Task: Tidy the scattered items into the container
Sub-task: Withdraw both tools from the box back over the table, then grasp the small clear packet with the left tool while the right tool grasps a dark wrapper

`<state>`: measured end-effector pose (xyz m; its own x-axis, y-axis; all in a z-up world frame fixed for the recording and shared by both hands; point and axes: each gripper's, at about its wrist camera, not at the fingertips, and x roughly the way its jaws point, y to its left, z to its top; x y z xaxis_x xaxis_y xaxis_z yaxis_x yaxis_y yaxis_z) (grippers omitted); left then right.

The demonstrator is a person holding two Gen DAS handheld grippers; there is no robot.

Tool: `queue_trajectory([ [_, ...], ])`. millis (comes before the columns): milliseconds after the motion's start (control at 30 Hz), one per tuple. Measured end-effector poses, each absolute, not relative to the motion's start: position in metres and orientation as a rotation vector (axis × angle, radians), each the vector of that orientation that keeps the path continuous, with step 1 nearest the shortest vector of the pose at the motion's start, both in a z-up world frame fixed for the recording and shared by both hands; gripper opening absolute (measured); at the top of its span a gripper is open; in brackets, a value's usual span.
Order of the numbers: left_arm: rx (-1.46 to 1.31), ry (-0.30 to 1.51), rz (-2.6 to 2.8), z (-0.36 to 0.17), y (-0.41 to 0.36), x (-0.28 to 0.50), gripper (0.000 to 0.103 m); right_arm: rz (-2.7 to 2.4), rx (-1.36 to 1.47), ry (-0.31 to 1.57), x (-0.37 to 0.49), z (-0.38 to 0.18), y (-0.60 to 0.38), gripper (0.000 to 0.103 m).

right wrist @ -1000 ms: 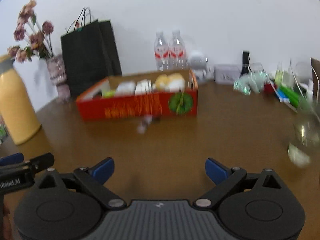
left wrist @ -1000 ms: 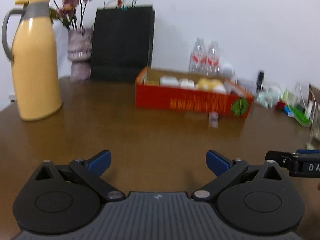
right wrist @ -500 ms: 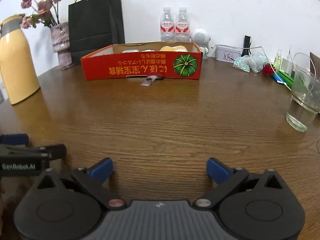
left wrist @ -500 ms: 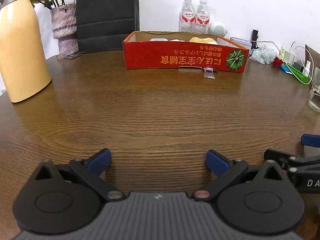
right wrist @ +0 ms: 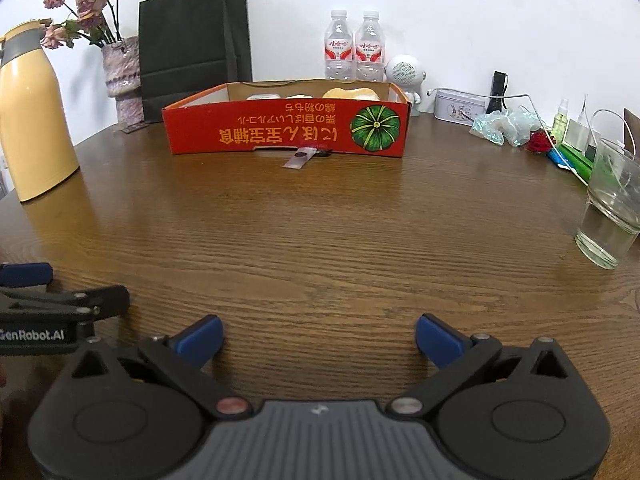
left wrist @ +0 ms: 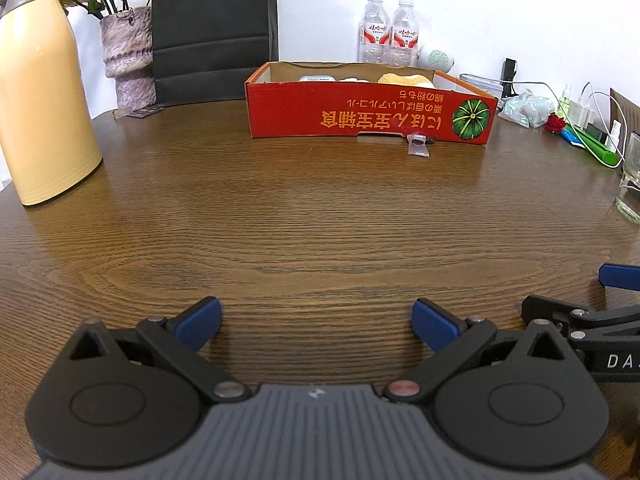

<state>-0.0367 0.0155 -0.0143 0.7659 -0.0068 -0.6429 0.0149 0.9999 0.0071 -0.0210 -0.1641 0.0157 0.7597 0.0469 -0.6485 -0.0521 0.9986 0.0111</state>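
Observation:
A red cardboard box [left wrist: 368, 114] [right wrist: 280, 130] with a pumpkin print stands at the far middle of the brown table; white and yellow items lie inside it. A small clear packet [left wrist: 418, 146] [right wrist: 299, 157] lies on the table against the box's front wall. My left gripper [left wrist: 316, 320] is open and empty, low over the near table. My right gripper [right wrist: 319, 336] is open and empty beside it. Each gripper shows at the edge of the other's view: the right one in the left wrist view [left wrist: 600, 308], the left one in the right wrist view [right wrist: 52, 300].
A yellow thermos [left wrist: 40, 92] [right wrist: 28, 120] stands at left, a flower vase [left wrist: 128, 56] and black paper bag [left wrist: 216, 28] behind. Two water bottles [right wrist: 356, 46] and a white speaker [right wrist: 404, 76] stand behind the box. A glass of water [right wrist: 610, 204] and clutter with cables [right wrist: 560, 132] are at right.
Both grippers have dropped lower toward the table and steadied; the box now sits higher and flatter in both views. Both stay open.

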Motion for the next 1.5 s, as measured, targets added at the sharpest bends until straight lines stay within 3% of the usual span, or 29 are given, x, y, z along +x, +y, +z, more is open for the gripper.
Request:
queue_trajectory([
  [367,0.071,0.706,-0.069,-0.011,0.010,-0.028,0.103,0.085,0.003,0.705,-0.018,0.017,-0.168,0.103],
  [533,0.071,0.623,-0.231,0.027,-0.002,0.025,0.103,0.105,0.165,0.665,0.008,0.049,-0.212,0.103],
  [600,0.064,0.620,-0.295,0.031,-0.015,0.066,0.094,0.047,0.219,0.637,0.017,0.061,-0.233,0.103],
  [667,0.096,0.656,-0.273,0.025,-0.033,0.109,0.057,0.028,0.279,0.641,0.024,0.065,-0.247,0.103],
  [700,0.098,0.682,-0.257,0.020,-0.041,0.129,0.050,0.034,0.318,0.650,0.026,0.063,-0.253,0.103],
  [733,0.083,0.713,-0.262,0.014,-0.046,0.147,0.044,0.046,0.347,0.662,0.028,0.061,-0.257,0.103],
  [900,0.008,0.745,-0.340,-0.002,-0.059,0.185,0.047,0.075,0.321,0.700,0.028,0.044,-0.256,0.103],
  [967,0.050,0.727,-0.321,-0.005,-0.063,0.186,0.018,0.084,0.304,0.714,0.037,0.039,-0.255,0.103],
  [1433,-0.073,0.654,-0.161,-0.005,0.051,0.092,0.015,0.225,0.069,0.684,0.171,0.028,-0.188,0.094],
  [1500,-0.112,0.648,-0.120,-0.006,0.060,0.091,0.015,0.167,0.065,0.694,0.196,0.027,-0.175,0.078],
])
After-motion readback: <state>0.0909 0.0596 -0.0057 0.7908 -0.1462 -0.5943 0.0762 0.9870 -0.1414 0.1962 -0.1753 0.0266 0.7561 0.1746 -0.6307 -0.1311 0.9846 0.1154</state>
